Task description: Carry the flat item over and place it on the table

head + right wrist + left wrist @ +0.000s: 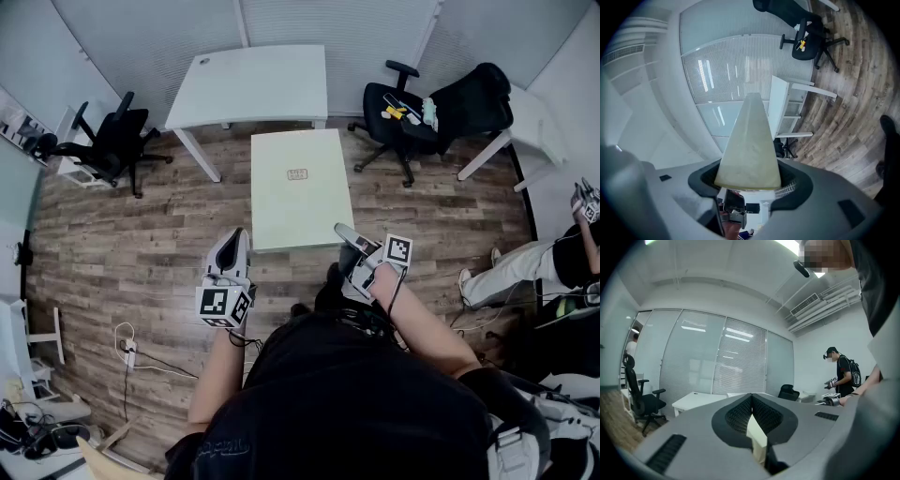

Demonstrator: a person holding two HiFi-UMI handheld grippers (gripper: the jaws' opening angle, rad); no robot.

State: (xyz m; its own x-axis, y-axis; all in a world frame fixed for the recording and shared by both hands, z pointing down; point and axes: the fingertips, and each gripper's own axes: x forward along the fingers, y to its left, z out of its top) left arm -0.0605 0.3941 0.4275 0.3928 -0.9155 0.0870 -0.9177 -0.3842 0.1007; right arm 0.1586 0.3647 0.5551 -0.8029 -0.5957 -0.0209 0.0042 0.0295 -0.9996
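Jaws of left gripper [751, 403] pinch narrow on the flat board [295, 187]; right gripper [749, 180] jaws stand wide, the board's near end filling the gap. Carry step in hand, judged: board is over the floor, short of the white table [253, 80]. Next move calls for advancing, then lowering both ends evenly.

Two grippers [236, 238] [343, 230], one flat panel [298, 187], two black office chairs [114, 141] [459, 105], at least two white tables [253, 84] [536, 117].

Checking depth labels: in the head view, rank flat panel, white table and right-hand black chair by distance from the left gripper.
1. flat panel, in the left gripper's fingers
2. white table, beyond the panel
3. black chair, far right
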